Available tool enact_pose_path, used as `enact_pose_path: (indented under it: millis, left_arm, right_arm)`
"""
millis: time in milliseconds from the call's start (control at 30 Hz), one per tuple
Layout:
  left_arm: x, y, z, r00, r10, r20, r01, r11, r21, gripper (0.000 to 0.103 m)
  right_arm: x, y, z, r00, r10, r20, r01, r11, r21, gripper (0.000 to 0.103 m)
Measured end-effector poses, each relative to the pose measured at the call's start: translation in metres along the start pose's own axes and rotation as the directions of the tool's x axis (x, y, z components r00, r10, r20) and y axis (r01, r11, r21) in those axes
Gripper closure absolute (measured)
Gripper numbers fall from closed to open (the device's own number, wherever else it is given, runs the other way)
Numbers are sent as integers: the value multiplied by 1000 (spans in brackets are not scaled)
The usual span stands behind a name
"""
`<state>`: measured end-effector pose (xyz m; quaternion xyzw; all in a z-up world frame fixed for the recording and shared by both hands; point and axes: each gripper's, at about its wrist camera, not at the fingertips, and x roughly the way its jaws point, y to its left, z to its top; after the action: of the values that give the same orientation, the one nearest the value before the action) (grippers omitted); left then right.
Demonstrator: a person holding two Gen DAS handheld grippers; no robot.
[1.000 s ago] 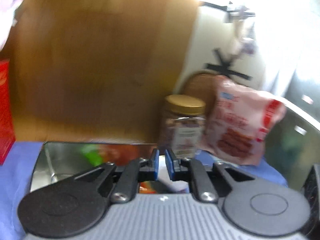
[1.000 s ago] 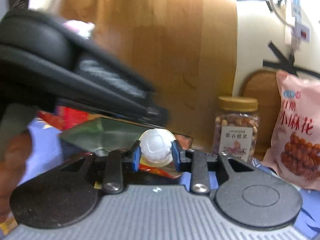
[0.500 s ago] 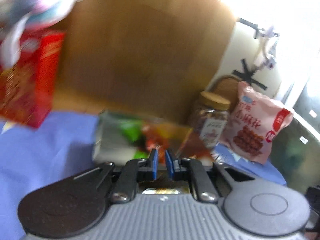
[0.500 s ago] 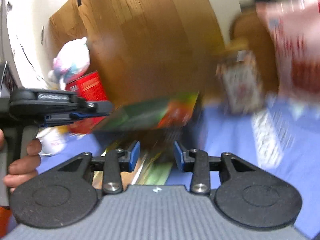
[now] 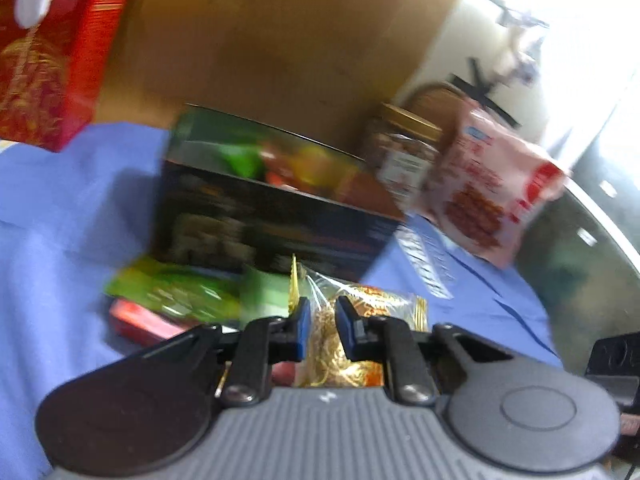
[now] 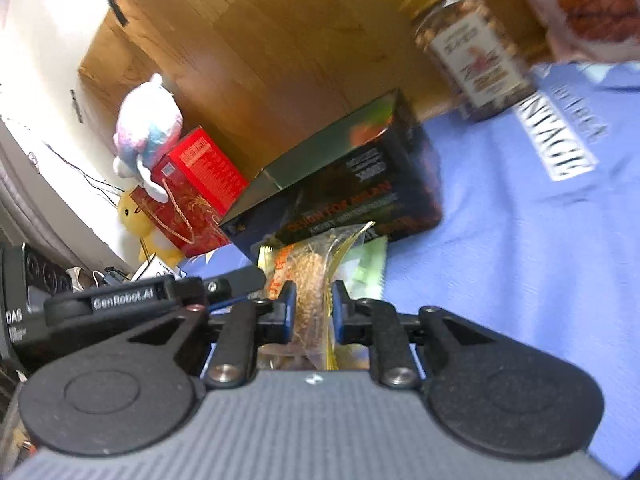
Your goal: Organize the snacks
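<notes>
A clear packet of golden crispy noodles lies on the blue cloth in front of a dark open box. My left gripper hangs over the packet's near end, jaws narrowly apart; whether they pinch it is unclear. My right gripper is shut on the same noodle packet, which stands up between its blue pads. A green packet and a red one lie left of it. The left gripper's body shows beside my right one.
A nut jar with a gold lid and a pink snack bag stand at the back by the wooden board. A red gift box with plush toys stands at the far left.
Both grippers have dropped from above the box to the packets in front of it. The right gripper, open half a second ago, has closed on the noodle packet. The white round thing it held is gone.
</notes>
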<state>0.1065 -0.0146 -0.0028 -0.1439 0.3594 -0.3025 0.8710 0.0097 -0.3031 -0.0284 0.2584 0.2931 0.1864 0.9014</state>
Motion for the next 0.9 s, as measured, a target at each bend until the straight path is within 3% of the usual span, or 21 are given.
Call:
enact_pose_path:
  millis: [200, 367, 400, 467, 567, 633, 733, 800, 833, 900]
  left_arm:
    - [27, -45, -26, 994, -81, -72, 84, 996, 40, 88]
    - [45, -69, -40, 989, -85, -124, 96, 992, 87, 87]
    - [44, -71, -40, 989, -76, -125, 88, 991, 96, 87]
    - [39, -70, -38, 992, -71, -106, 82, 991, 107, 82]
    - [34, -69, -34, 991, -75, -107, 87, 989, 117, 72]
    - [38, -72, -34, 984, -92, -154, 115, 983, 144, 66]
    - [50, -84, -42, 979, -66, -192, 108, 970, 216, 67]
    - [51, -91, -48, 982, -62, -180, 109, 958, 266, 69]
    - [50, -92, -48, 982, -63, -177, 111, 955, 276, 73]
    - [45, -95, -45, 986, -49, -160, 95, 950, 299, 76]
  right_arm:
    - [-54, -28, -24, 994, -97, 58, 96, 995, 19, 82]
    - [-71, -57, -27, 988, -145, 62, 140, 988, 71, 78]
    - [-75, -58, -28, 988, -142, 68, 138, 988, 66, 74]
    - [-82, -54, -30, 988, -129, 81, 129, 992, 13, 51]
    - [-88, -37, -40, 988, -131, 82, 143, 976, -166, 35]
    - [-82, -28, -46, 983, -172, 68, 184, 948, -261, 36]
    - [-69, -20, -55, 968, -241, 63, 247, 897, -366, 37]
    - [-60, -18, -58, 957, -282, 62, 282, 869, -407, 51]
    - [-56, -17, -58, 954, -294, 55, 290, 864, -413, 65]
    - [-52, -14, -55, 951, -303, 64, 300, 851, -432, 67]
